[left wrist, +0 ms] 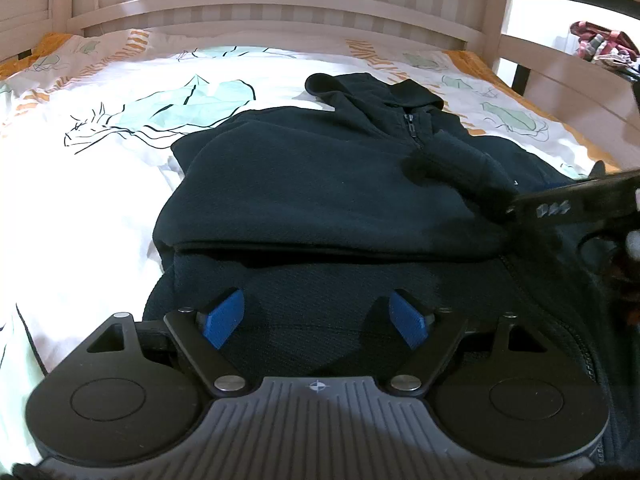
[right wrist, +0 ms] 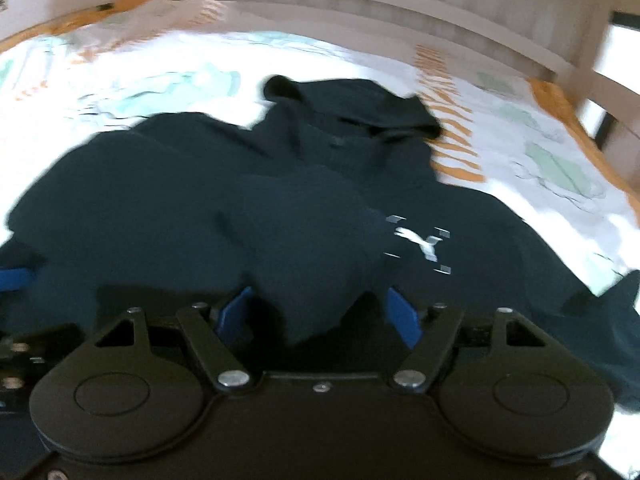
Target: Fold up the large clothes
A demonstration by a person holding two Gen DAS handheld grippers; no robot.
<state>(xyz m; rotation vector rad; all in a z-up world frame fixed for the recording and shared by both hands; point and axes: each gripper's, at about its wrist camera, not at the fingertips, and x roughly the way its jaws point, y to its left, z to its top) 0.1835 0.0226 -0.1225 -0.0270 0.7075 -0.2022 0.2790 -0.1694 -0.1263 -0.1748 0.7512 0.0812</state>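
A dark navy zip hoodie (left wrist: 312, 184) lies on the bed, hood toward the headboard, its left side folded in over the body. My left gripper (left wrist: 318, 316) is open and empty, low over the hoodie's hem. My right gripper (right wrist: 320, 312) is open, with a dark sleeve (right wrist: 308, 240) lying between its blue fingers (right wrist: 404, 316); the view is blurred. A white logo (right wrist: 420, 242) shows on the chest. The right gripper's body (left wrist: 580, 204) shows at the right edge of the left wrist view, over the sleeve (left wrist: 460, 168).
The bed has a white sheet (left wrist: 100, 168) with green and orange prints. A pale wooden headboard (left wrist: 280, 12) and side rail (left wrist: 560, 64) bound it. A pile of coloured clothes (left wrist: 604, 44) lies beyond the rail at the right.
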